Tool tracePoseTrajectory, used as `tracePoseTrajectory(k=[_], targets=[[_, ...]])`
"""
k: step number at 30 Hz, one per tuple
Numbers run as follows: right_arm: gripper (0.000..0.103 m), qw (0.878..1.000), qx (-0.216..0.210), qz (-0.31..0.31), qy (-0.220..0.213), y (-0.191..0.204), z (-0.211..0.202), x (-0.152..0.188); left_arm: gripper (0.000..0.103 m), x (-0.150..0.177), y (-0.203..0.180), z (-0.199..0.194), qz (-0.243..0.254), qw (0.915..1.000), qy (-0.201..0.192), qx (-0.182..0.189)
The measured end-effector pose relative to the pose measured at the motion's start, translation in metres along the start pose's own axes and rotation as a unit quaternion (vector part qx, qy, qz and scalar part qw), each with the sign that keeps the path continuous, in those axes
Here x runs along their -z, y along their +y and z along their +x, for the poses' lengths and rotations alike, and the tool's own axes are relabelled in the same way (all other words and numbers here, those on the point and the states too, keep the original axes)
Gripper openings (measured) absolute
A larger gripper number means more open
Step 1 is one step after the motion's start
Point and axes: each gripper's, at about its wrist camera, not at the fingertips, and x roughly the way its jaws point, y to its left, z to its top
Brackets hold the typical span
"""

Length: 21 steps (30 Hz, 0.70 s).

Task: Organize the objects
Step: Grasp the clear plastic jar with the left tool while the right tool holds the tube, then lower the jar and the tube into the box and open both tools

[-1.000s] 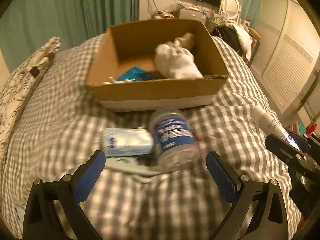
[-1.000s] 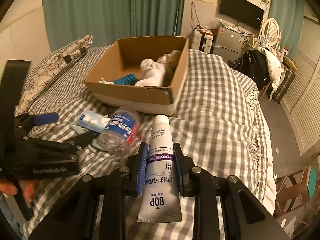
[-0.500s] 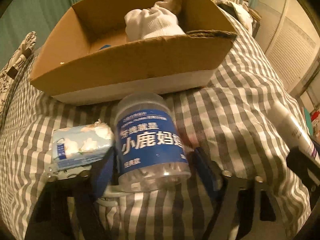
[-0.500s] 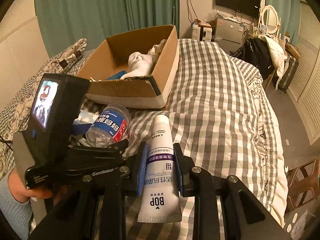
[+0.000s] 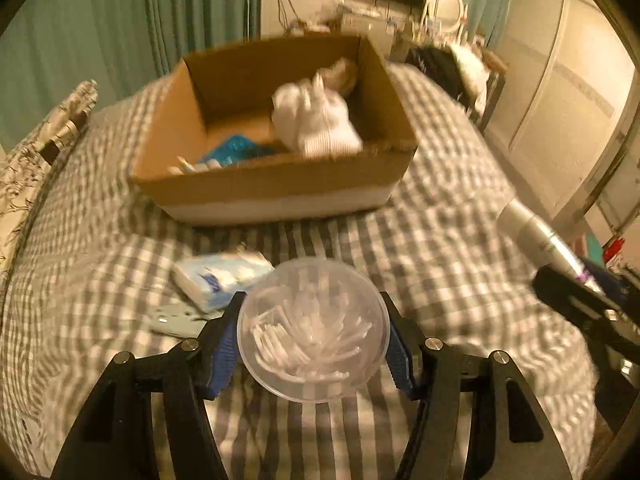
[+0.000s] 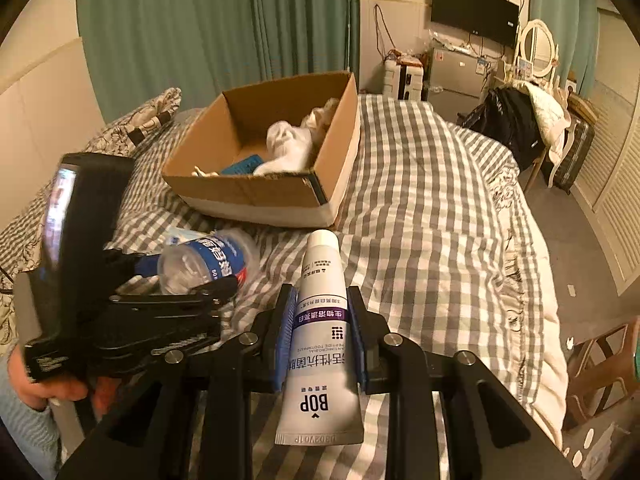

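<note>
Two hand-held grippers each hold something above the checked bed. The left hand-held gripper, jaws just closed in, clamps a clear floss-pick jar, base toward the camera. The right hand-held gripper pinches a white toothpaste tube, cap pointing toward the cardboard box.

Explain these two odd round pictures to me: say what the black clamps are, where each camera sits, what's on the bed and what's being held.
No robot here: a person carries a black two-finger hand-held gripper in each hand, each with a fisheye camera looking along its fingers.

Left camera: the left hand-held gripper has just closed on a clear round plastic jar of white sticks.

Right camera: the right hand-held gripper clamps a white squeeze tube with a purple band.

On the grey-and-white checked bedspread stand an open brown cardboard box holding white cloth, and a pale blue tissue packet.
</note>
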Motion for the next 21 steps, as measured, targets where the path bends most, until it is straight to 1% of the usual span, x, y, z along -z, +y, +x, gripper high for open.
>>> tracePoseTrajectory(k=[3,8,12,15,17,21], targets=[[0.025,1.0,0.0,0.0,-0.015,0.003,-0.015,-0.007,0.063,-0.009,0.009,-0.023,-0.007,0.9996,-0.025,0.009],[0.025,0.999,0.0,-0.012,-0.04,0.014,-0.038,-0.019,0.063,-0.024,0.021,-0.061,-0.011,0.9977,-0.066,0.009],[0.025,0.998,-0.003,-0.023,-0.06,0.022,-0.052,-0.036,0.063,-0.045,0.028,-0.08,-0.018,0.9959,-0.087,0.018],[0.025,0.996,-0.006,-0.031,-0.079,0.027,-0.059,-0.054,0.063,-0.062,0.034,-0.091,-0.018,0.9941,-0.107,0.009],[0.025,0.995,-0.008,-0.035,-0.091,0.029,-0.061,-0.066,0.063,-0.077,0.039,-0.098,-0.014,0.992,-0.125,-0.007],[0.025,0.993,-0.019,-0.039,-0.113,0.033,-0.057,-0.097,0.063,-0.108,0.048,-0.097,-0.002,0.9889,-0.145,-0.03]])
